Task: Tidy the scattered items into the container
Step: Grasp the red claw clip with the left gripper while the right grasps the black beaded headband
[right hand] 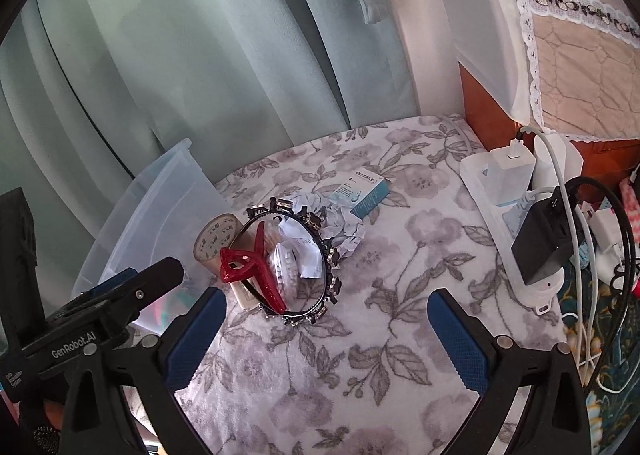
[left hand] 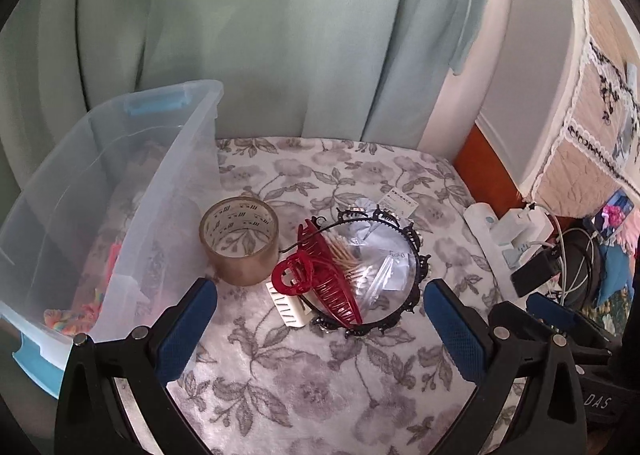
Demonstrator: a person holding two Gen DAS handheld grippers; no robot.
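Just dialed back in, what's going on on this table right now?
Both grippers are open and holding nothing. The left gripper and right gripper hover over the floral cloth, facing a pile still to be tidied: a red hair claw, a black headband, a bag of cotton swabs, a white clip and a tape roll. The clear bin on the left already holds a colourful scrunchie.

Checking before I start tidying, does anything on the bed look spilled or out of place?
Nothing spilled. The loose items sit heaped together: a red claw clip and a cotton swab bag lie piled inside the black headband, beside the tape roll, outside the clear bin.
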